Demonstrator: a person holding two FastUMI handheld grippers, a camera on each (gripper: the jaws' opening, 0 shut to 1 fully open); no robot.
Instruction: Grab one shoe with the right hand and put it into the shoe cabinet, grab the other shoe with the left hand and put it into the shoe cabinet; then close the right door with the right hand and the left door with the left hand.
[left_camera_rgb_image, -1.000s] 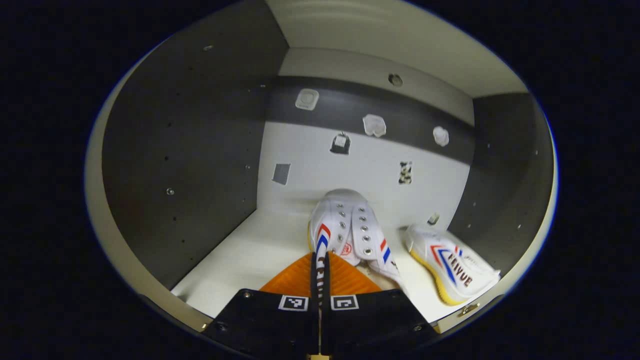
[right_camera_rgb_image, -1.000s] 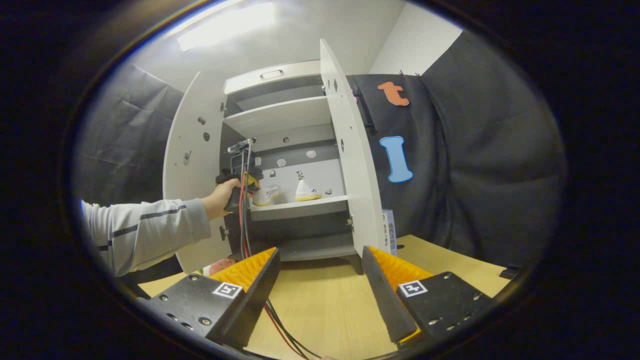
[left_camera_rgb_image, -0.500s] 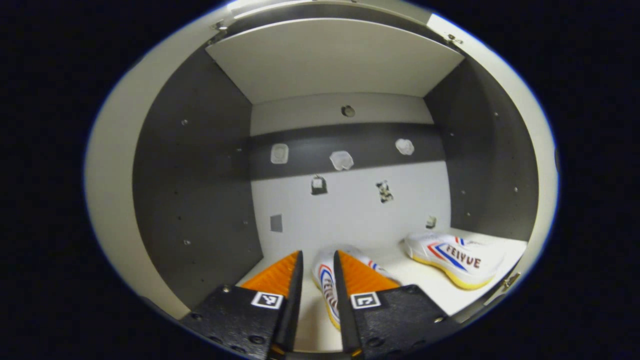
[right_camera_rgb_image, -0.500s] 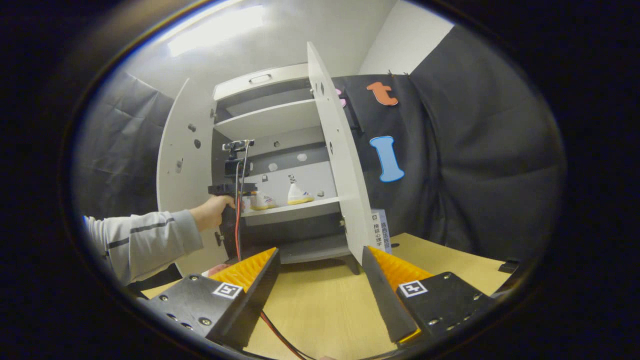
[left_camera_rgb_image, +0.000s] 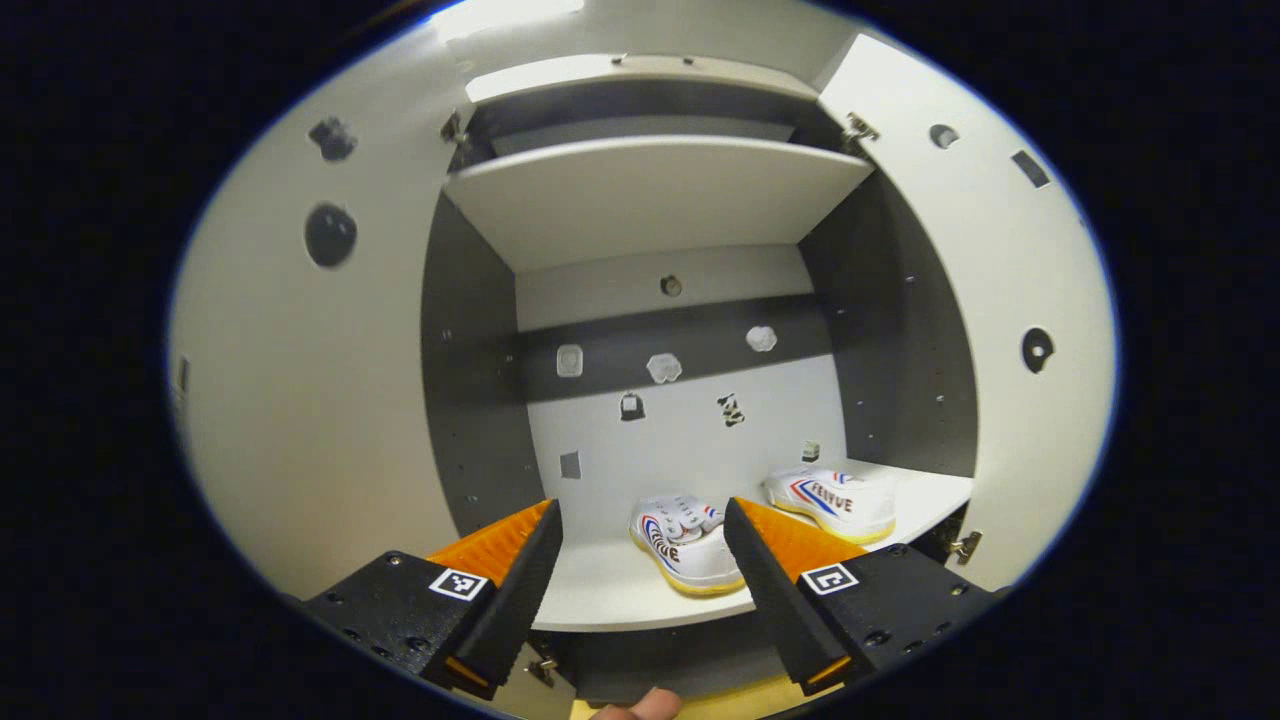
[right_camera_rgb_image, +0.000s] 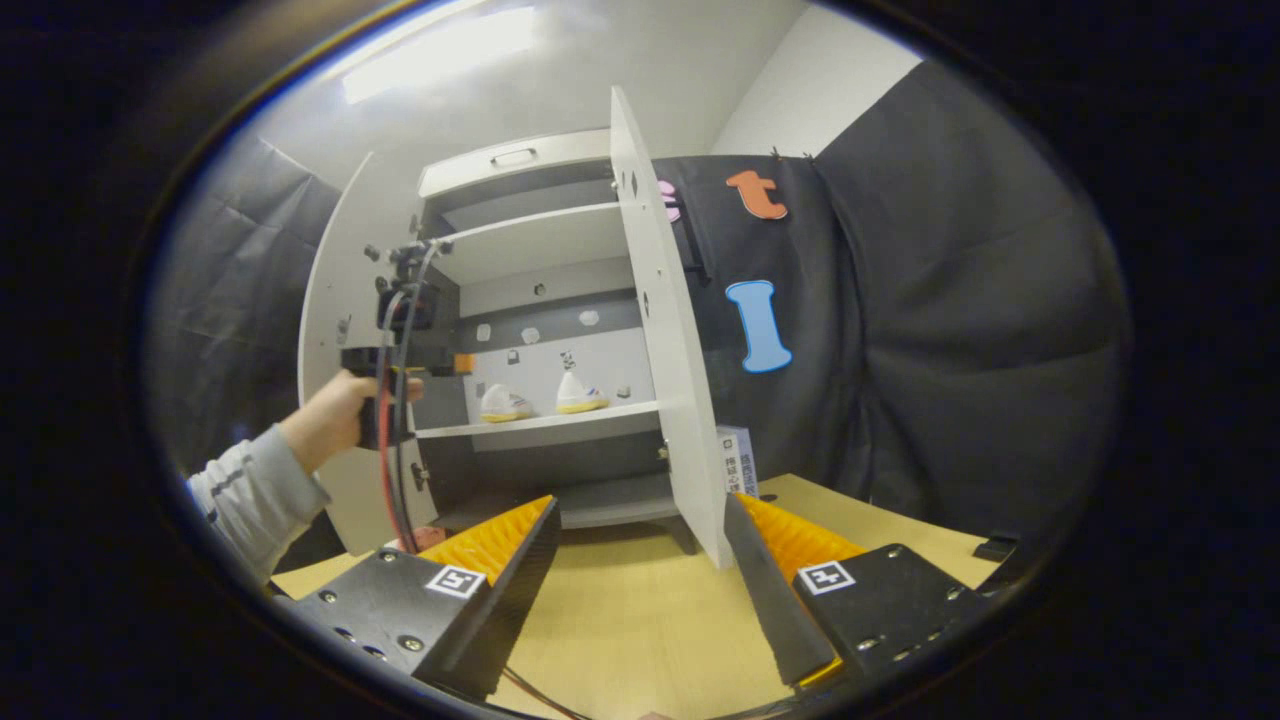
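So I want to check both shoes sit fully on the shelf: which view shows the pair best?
The left gripper view: the two white canvas shoes lie close and large on the white cabinet shelf, apart from each other. The right gripper view shows them small and distant.

"FEIYUE" on right shoe (left_camera_rgb_image: 833, 499)

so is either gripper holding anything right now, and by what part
Nothing is held. The left gripper is open in front of the shelf, both shoes resting free. The right gripper is open too.
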